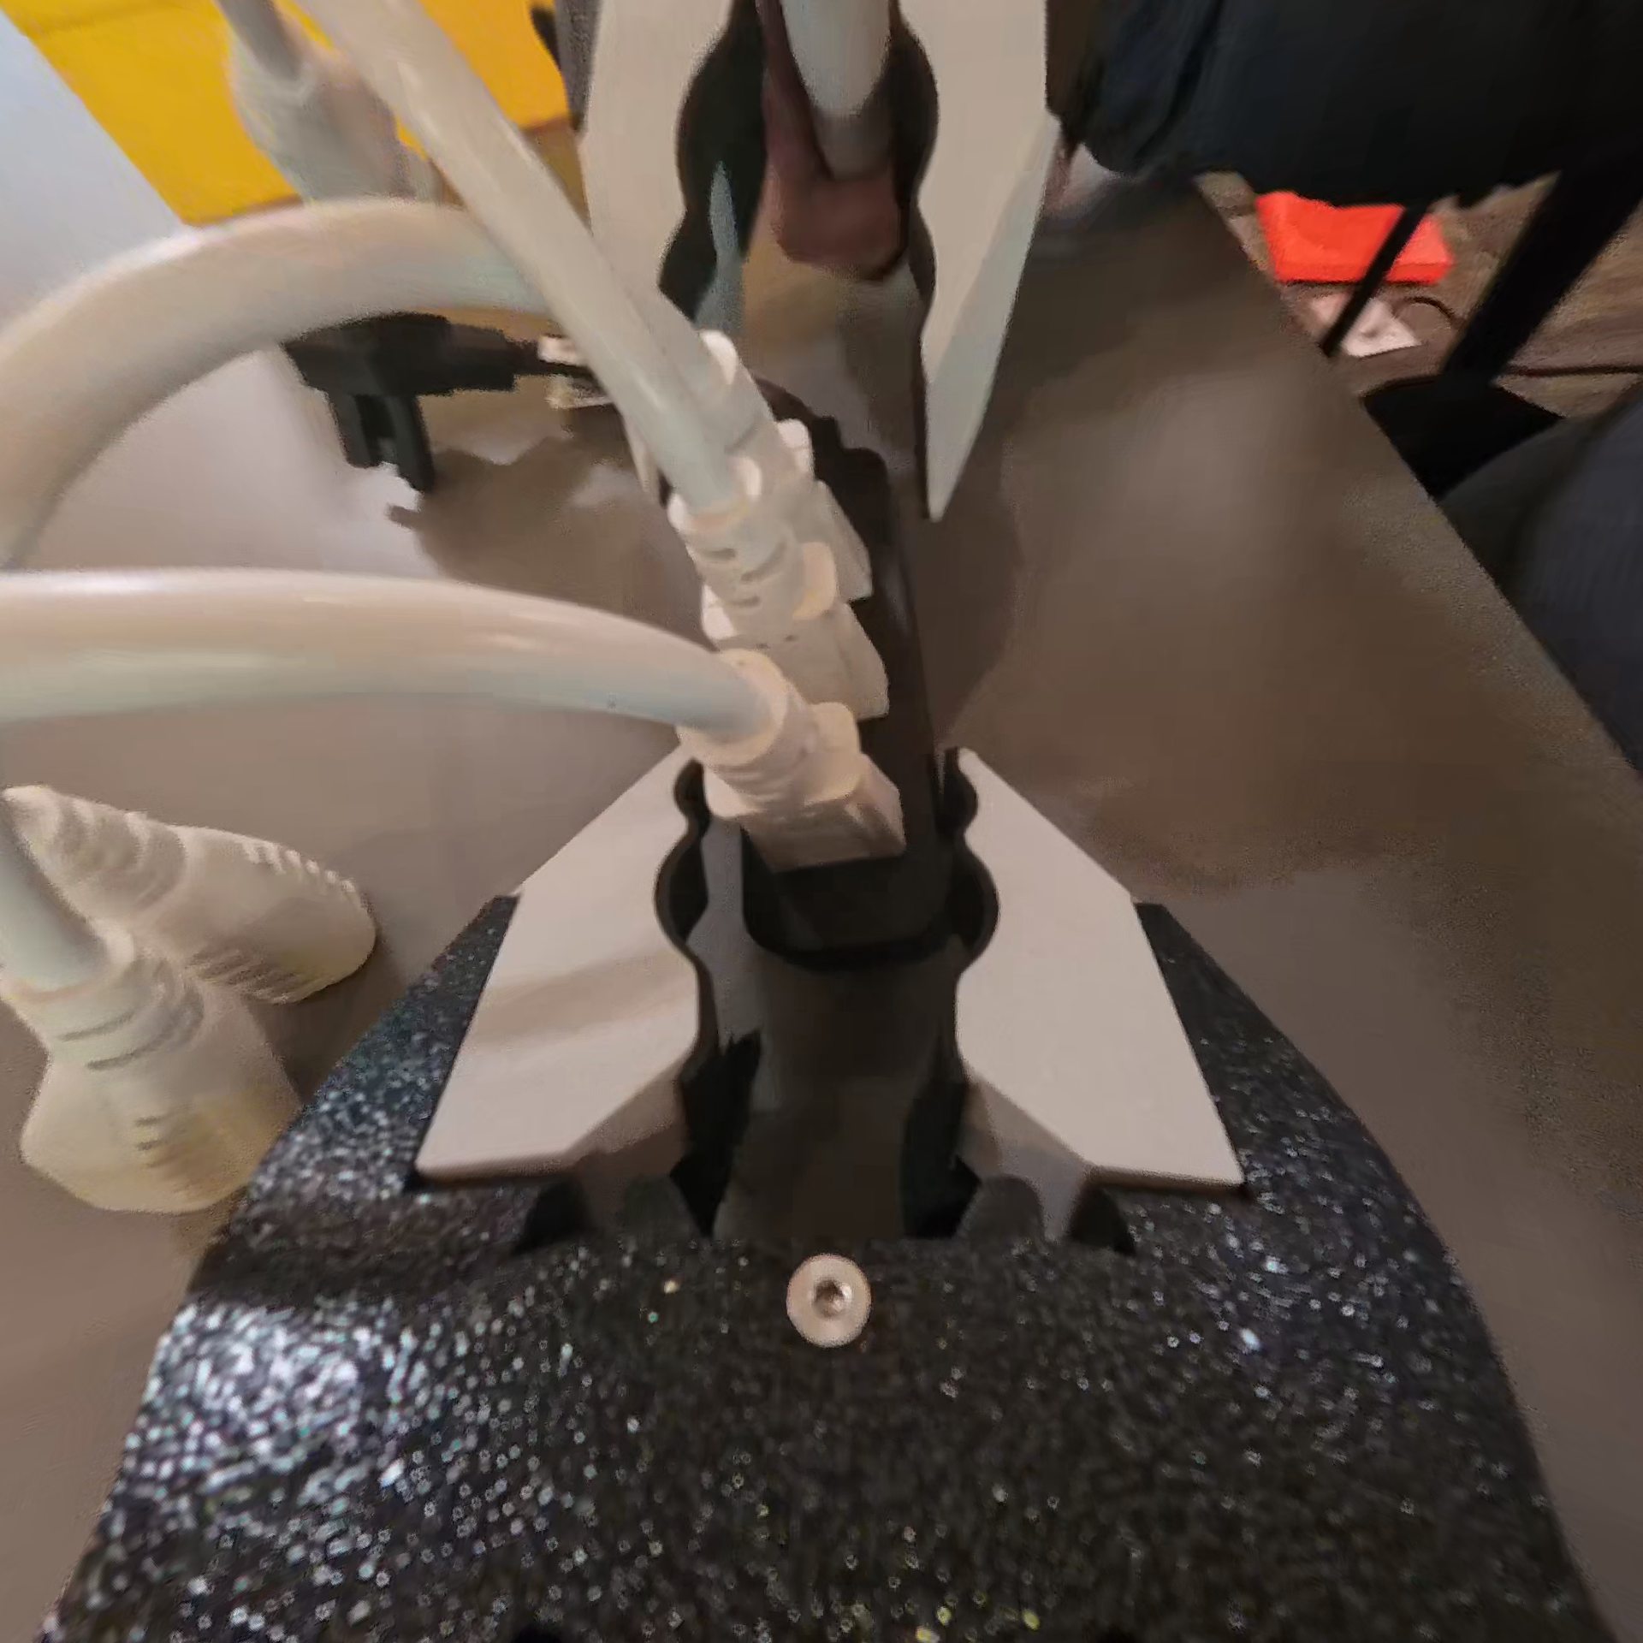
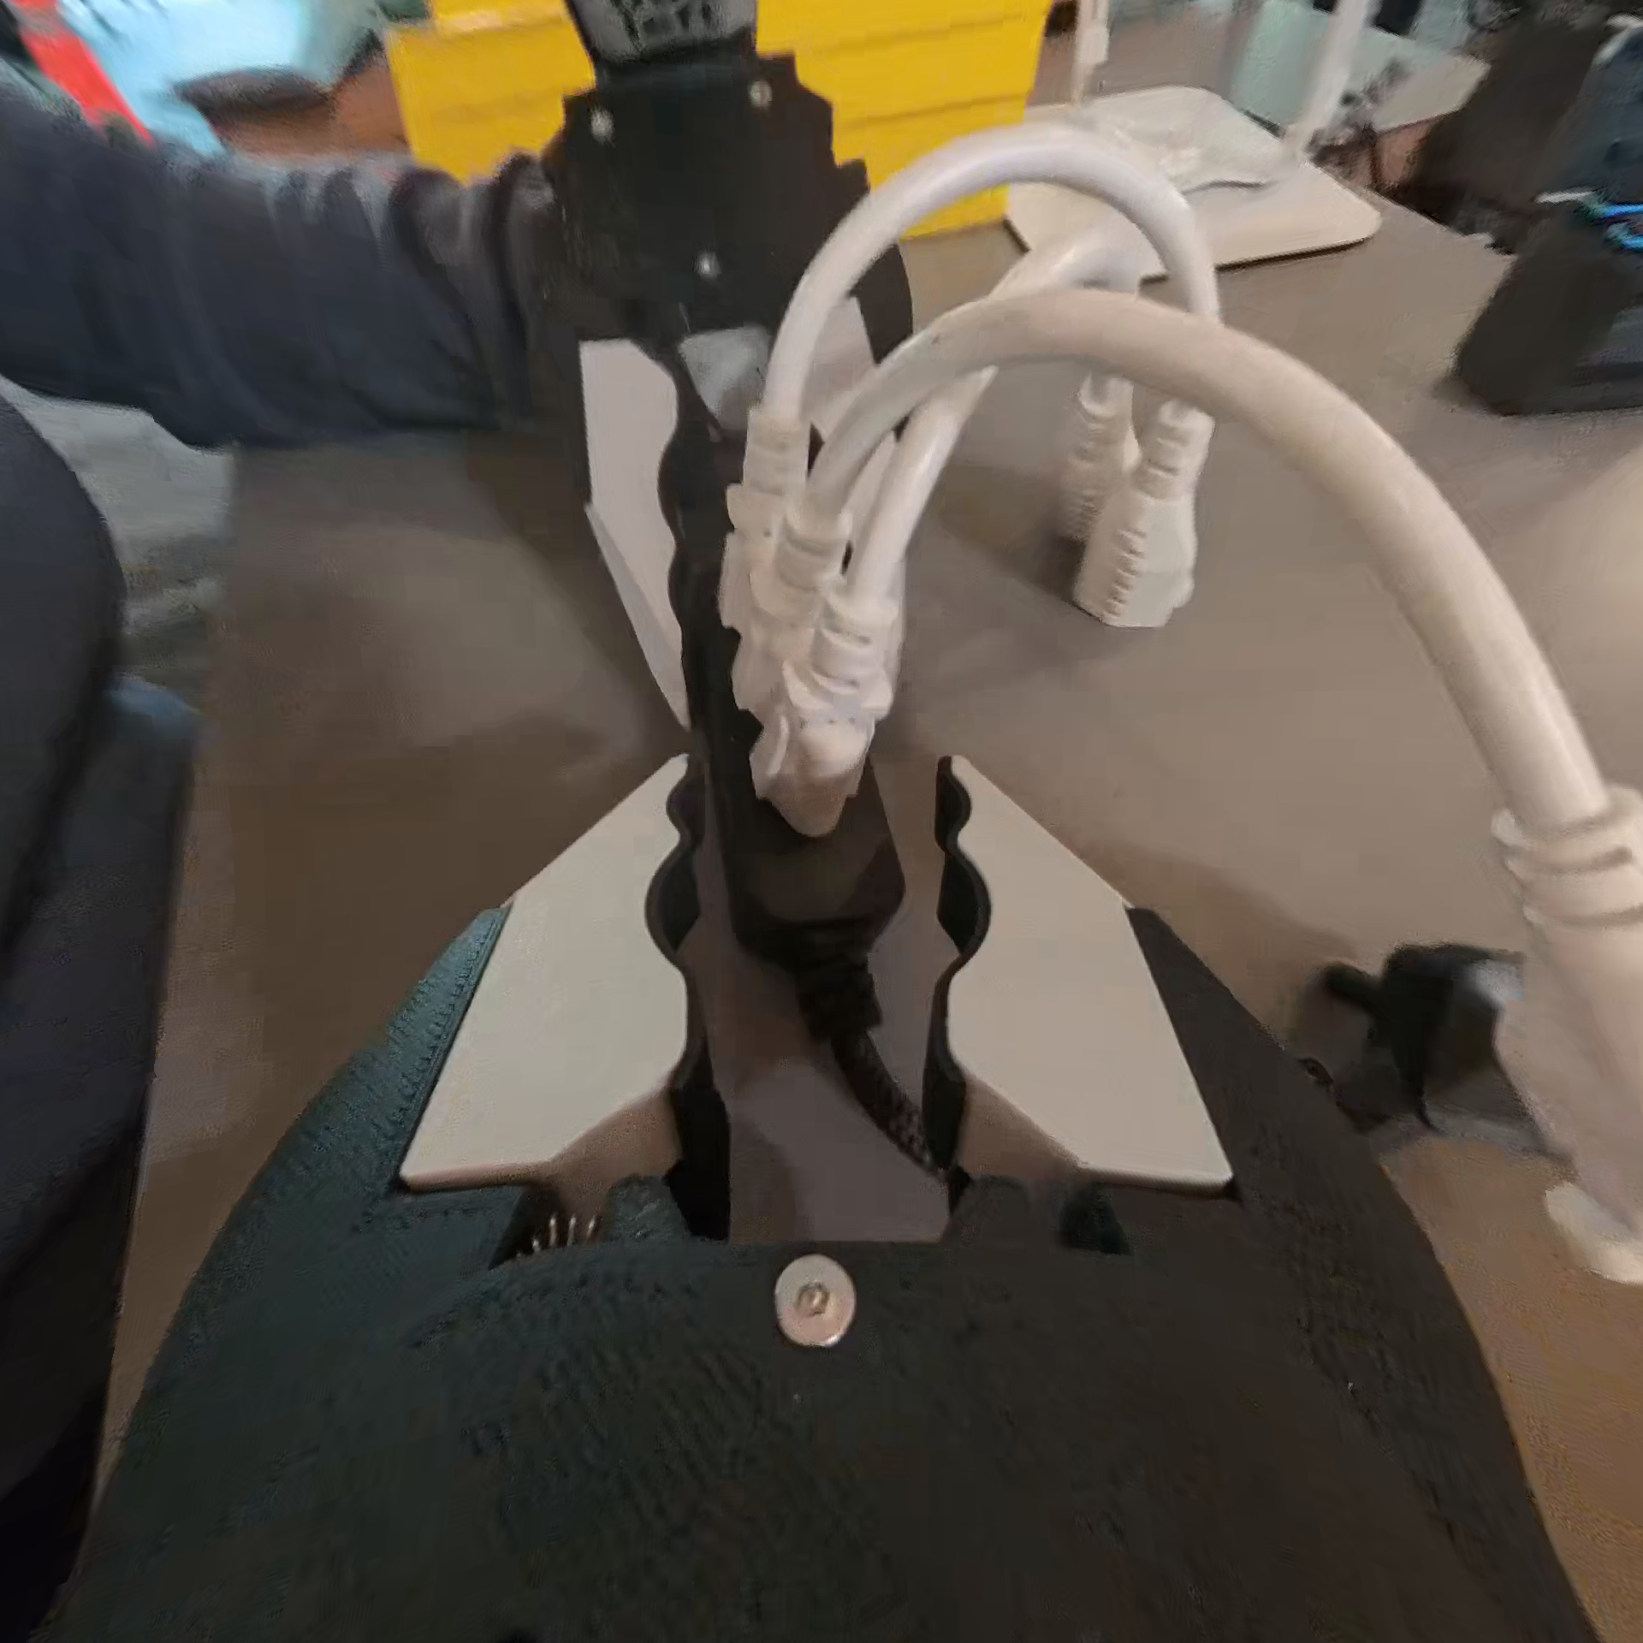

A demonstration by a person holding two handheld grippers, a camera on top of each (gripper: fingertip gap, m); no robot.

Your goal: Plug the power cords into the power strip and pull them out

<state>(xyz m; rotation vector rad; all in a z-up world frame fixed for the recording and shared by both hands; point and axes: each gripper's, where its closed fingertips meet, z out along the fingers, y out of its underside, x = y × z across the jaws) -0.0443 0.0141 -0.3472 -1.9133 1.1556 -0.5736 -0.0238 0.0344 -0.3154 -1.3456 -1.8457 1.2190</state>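
Left gripper seemingly around power strip

Black power strip — white cords plugged in

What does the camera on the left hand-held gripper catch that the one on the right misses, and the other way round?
Only the left wrist view shows an orange-red block off the table's far right edge, and the left hand-held gripper closed around one end of the black power strip.

Only the right wrist view shows the strip's braided black cable running between the open fingers of the right hand-held gripper, and a person's dark sleeve.

Both show the strip, the white plugs in it, looping white cords, and yellow bins.
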